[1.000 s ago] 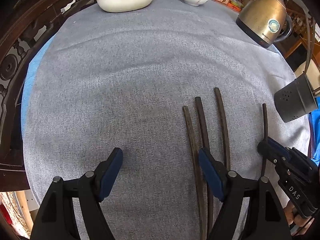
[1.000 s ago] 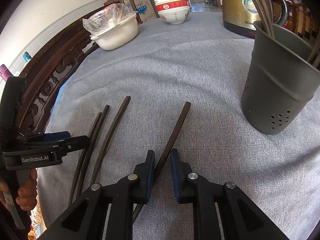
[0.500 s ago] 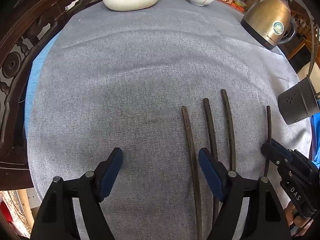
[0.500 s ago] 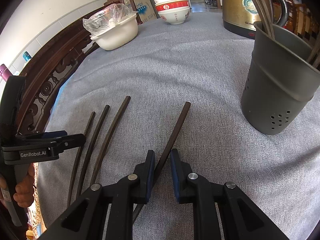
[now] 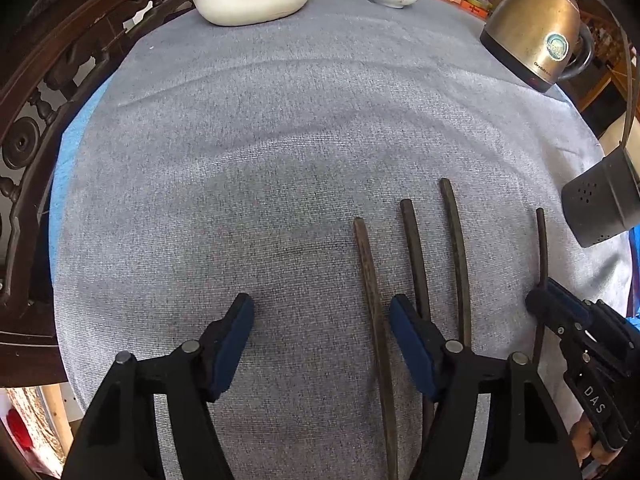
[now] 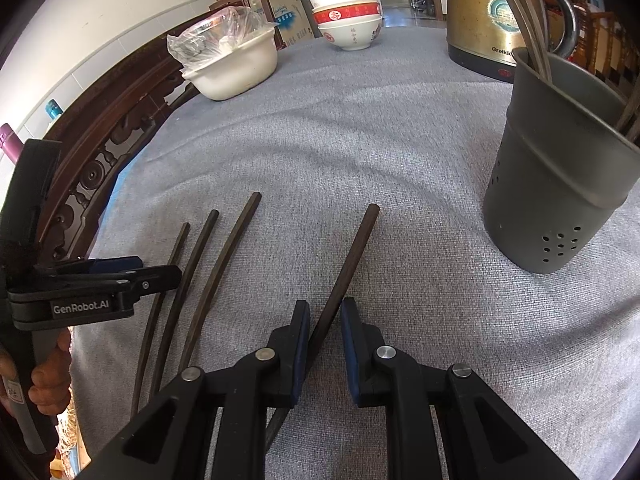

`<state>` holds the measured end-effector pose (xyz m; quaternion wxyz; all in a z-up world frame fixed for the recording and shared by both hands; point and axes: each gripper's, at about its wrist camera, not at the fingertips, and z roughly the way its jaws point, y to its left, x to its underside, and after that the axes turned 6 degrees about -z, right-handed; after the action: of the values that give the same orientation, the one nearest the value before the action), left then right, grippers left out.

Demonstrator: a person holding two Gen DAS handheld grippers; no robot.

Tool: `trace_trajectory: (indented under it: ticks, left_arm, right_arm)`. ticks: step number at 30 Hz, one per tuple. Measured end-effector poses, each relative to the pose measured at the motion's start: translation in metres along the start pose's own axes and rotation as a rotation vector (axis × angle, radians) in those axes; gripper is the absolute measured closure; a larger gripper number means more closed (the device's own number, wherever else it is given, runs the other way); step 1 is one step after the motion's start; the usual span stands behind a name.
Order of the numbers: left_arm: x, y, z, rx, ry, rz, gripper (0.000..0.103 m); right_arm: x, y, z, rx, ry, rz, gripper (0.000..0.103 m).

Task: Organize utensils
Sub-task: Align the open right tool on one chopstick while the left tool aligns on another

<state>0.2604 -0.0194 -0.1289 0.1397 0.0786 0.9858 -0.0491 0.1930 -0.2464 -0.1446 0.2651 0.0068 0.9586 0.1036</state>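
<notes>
the right gripper [image 6: 325, 322] pinched one dark chopstick [image 6: 350, 256] lying on the grey cloth [image 6: 360, 140], probably to carry it to the holder [image 6: 560, 184] nearby. the left gripper [image 5: 320, 322] hung spread wide over three more chopsticks [image 5: 414, 256].

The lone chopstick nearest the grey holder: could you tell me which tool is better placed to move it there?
Right. The right tool already straddles that chopstick, and the grey holder stands on its side. The left tool is wide open over the other three chopsticks.
</notes>
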Motion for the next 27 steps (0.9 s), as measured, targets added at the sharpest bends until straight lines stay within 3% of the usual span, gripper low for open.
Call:
trace_trajectory:
  ticks: [14,27]
  left_arm:
    - [0.003,-0.025,0.006,-0.067,-0.047,0.058,0.036]
    - [0.005,-0.028,0.009,-0.067,-0.059,0.066,0.036]
  right_arm:
    - [-0.001,0.002,0.001,0.011,0.002,-0.016,0.084]
    - [-0.002,0.005,0.002,0.030,0.000,-0.027,0.084]
